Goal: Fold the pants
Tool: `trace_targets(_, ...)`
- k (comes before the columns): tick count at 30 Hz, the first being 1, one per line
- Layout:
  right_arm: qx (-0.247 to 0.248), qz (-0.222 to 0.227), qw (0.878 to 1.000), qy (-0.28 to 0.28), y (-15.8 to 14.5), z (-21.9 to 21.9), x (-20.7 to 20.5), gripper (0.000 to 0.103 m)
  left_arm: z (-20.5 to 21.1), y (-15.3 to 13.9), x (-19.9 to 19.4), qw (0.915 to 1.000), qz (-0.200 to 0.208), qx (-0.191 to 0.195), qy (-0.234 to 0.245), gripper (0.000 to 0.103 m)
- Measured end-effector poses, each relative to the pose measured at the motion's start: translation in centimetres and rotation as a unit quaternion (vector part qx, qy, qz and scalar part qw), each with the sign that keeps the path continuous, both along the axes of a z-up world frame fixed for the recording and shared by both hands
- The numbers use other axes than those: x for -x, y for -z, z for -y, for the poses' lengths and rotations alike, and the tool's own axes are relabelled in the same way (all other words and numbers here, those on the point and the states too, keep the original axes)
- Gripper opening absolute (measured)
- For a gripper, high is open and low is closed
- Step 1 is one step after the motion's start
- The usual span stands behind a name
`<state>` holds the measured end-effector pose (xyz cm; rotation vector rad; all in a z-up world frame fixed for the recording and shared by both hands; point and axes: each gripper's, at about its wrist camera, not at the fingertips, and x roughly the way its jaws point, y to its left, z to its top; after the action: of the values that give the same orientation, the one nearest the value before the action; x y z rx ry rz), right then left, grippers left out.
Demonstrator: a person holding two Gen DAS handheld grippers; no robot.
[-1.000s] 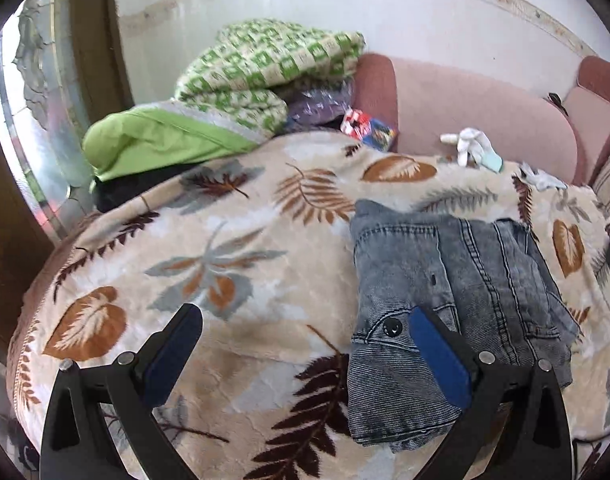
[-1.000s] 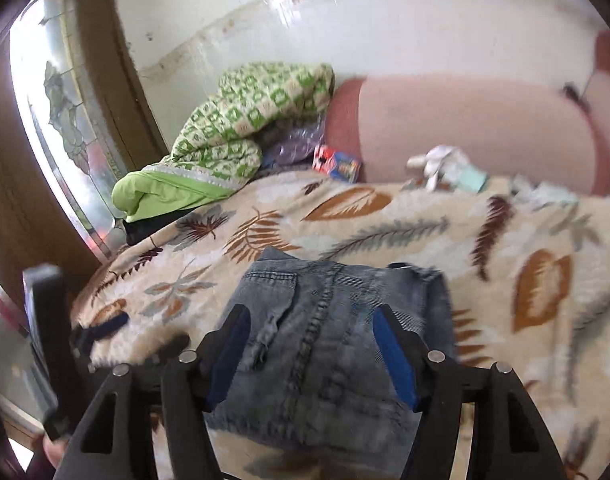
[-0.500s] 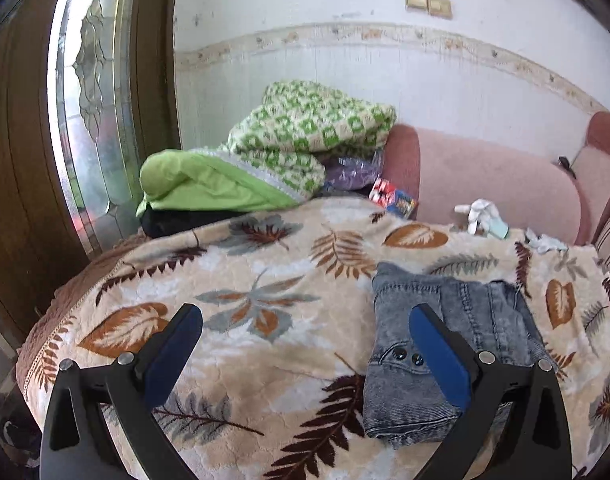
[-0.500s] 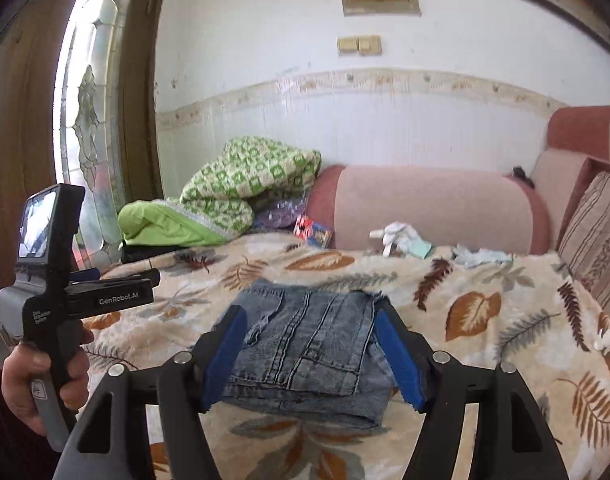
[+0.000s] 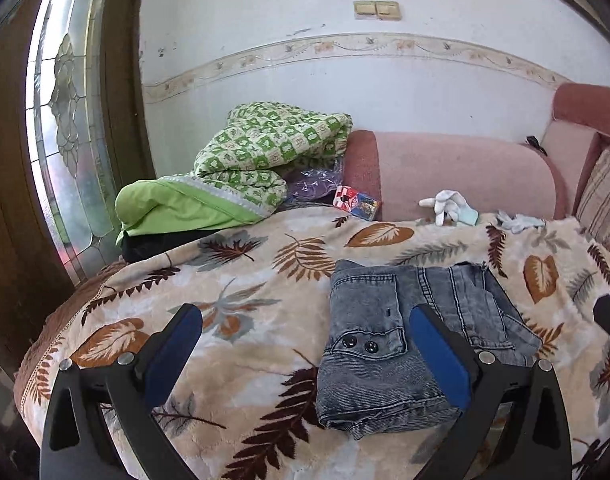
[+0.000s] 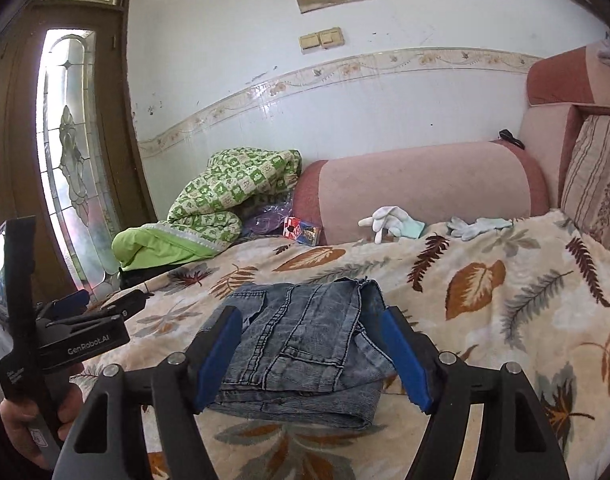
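While the folded grey-blue denim pants (image 6: 301, 344) lie on the leaf-patterned beige blanket (image 6: 485, 300), both the left gripper (image 5: 305, 344) and the right gripper (image 6: 313, 356) hover with jaws apart, holding nothing.

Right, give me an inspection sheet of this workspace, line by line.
Surface: leaf-print blanket spread over a pink sofa.
Job's things: jeans folded into a compact stack, lying flat on the blanket.
Clutter: green quilt, white gloves, small colourful box, striped cushion.
Grippers: left gripper and right gripper both open, holding nothing, above the jeans.
Cables: nothing seen.
Surroundings: white wall, light switches, wooden door with patterned glass.
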<state>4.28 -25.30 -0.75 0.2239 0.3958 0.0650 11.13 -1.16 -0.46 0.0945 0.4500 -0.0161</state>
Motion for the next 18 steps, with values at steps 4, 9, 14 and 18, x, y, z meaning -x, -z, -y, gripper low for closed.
trace_targets(4,-0.011,-0.005,1.0,0.008,0.2,0.7,-0.3,0.075,0.2,0.2,0.0,1.0,-0.006,-0.002,0.005,0.103)
trace_targets(9,-0.01,-0.011,1.0,0.003,0.3,0.4,-0.4,0.075,0.0,-0.2,0.4,1.0,0.0,0.001,0.003,0.103)
trace_targets(14,0.004,-0.001,1.0,-0.004,0.0,-0.5,0.0,0.075,-0.1,-0.6,0.9,1.0,0.006,0.003,0.006,0.103)
trace_targets(18,0.012,0.01,1.0,-0.009,-0.3,-1.0,0.4,0.075,-0.1,-0.9,1.3,0.9999,0.012,0.004,0.008,0.103)
